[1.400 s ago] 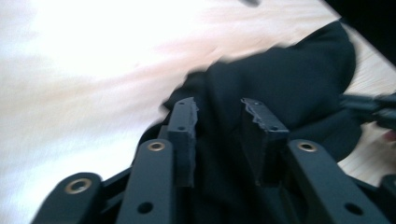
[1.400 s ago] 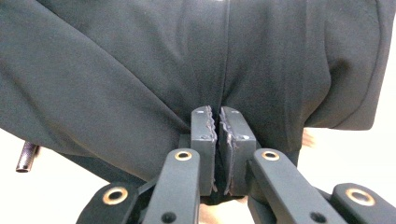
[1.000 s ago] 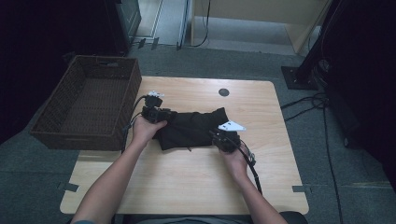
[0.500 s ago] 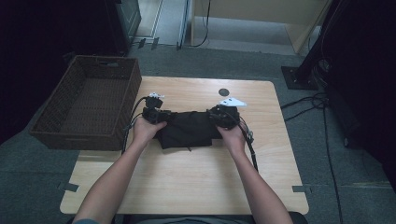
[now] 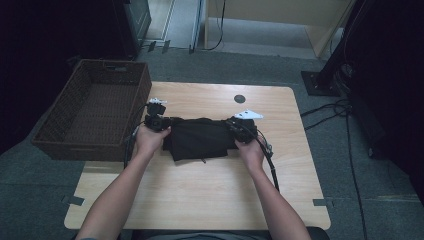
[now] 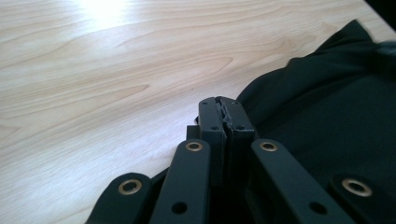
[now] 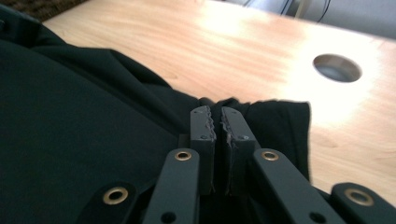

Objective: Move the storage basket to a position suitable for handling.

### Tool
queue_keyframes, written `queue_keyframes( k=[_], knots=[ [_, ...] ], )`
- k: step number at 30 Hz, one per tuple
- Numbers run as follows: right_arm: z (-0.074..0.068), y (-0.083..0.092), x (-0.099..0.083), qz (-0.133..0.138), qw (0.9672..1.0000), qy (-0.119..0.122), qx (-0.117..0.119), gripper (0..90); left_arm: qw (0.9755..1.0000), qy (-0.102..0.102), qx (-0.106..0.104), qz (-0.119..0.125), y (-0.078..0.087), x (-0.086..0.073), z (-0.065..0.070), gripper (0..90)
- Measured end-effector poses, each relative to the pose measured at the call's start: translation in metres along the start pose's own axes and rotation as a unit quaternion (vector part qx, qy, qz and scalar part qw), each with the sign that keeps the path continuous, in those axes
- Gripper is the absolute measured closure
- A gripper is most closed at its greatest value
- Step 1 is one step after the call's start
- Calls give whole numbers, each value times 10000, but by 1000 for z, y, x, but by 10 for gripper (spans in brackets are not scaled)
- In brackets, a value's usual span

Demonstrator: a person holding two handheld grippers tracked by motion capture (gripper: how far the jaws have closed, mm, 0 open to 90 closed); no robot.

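Black cloth (image 5: 200, 141) lies right of basket (image 5: 95, 107) on worktop (image 5: 210, 195). Left gripper (image 5: 161, 122) and right gripper (image 5: 239, 127), fingers just closing, pinch its far corners.

Rectangular light wooden table with rounded corners (image 5: 210, 200), a round cable hole (image 5: 239, 98) near its 12 o'clock edge. Folded black cloth garment (image 5: 200, 140) lies flat just beyond centre. Dark brown woven wicker basket (image 5: 75, 145) rests at 10 o'clock, overhanging the table's edge there
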State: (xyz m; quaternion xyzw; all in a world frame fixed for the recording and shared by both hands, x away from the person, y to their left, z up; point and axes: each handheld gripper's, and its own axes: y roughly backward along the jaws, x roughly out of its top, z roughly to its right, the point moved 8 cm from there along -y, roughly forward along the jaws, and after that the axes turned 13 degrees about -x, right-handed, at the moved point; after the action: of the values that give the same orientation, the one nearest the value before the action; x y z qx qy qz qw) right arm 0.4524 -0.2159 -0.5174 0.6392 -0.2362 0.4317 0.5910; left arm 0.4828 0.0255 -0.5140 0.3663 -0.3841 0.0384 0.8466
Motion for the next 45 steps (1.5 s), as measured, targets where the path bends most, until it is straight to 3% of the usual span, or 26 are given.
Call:
queue_keyframes(
  k=[3, 5, 8, 10, 17, 21, 26, 29, 31, 35, 37, 39, 41, 45],
  knots=[
    [11, 9, -5, 135, 9996, -36, -256, 871, 9996, 6, 291, 71, 3, -5, -6, 886],
    [16, 10, -15, 40, 9995, -242, -184, 869, 9997, 120, 178, 64, 2, -10, -8, 874],
    [14, 12, -25, -30, 9997, -180, -138, 848, 9997, 108, 41, 203, 4, -6, -3, 799],
    [12, 14, -24, -19, 9997, -232, -19, 746, 9994, 51, -156, 306, 8, -1, 4, 726],
    [25, 39, 14, 469, 9979, -454, -3, 651, 9987, -191, -289, 387, 22, 12, 22, 648],
    [10, 37, 21, 390, 9984, -349, 199, 656, 9983, -290, -427, 277, 19, 11, 33, 686],
    [-16, 25, -2, 47, 9990, -231, 392, 602, 9975, -361, -603, 44, 6, -9, 47, 722],
    [-24, 21, -20, -102, 9991, -156, 386, 630, 9973, -450, -543, -181, -3, -26, 47, 724],
    [-27, 19, -30, -198, 9991, -69, 371, 695, 9974, -409, -566, -176, -6, -33, 47, 727],
    [-33, 19, -46, -221, 9992, 41, 336, 804, 9972, -536, -478, -187, -7, -43, 46, 724],
    [-36, 19, -50, -226, 9991, 64, 354, 860, 9977, -396, -531, -112, -6, -43, 46, 694],
    [-36, 21, -53, -249, 9990, 94, 360, 883, 9985, -357, -402, -60, -2, -42, 41, 672],
    [-35, 24, -57, -276, 9988, 74, 395, 890, 9990, -335, -261, -128, 1, -44, 33, 671],
    [-36, 27, -71, -390, 9981, 48, 469, 892, 9992, -183, -278, -213, 2, -53, 27, 628]
  ],
)
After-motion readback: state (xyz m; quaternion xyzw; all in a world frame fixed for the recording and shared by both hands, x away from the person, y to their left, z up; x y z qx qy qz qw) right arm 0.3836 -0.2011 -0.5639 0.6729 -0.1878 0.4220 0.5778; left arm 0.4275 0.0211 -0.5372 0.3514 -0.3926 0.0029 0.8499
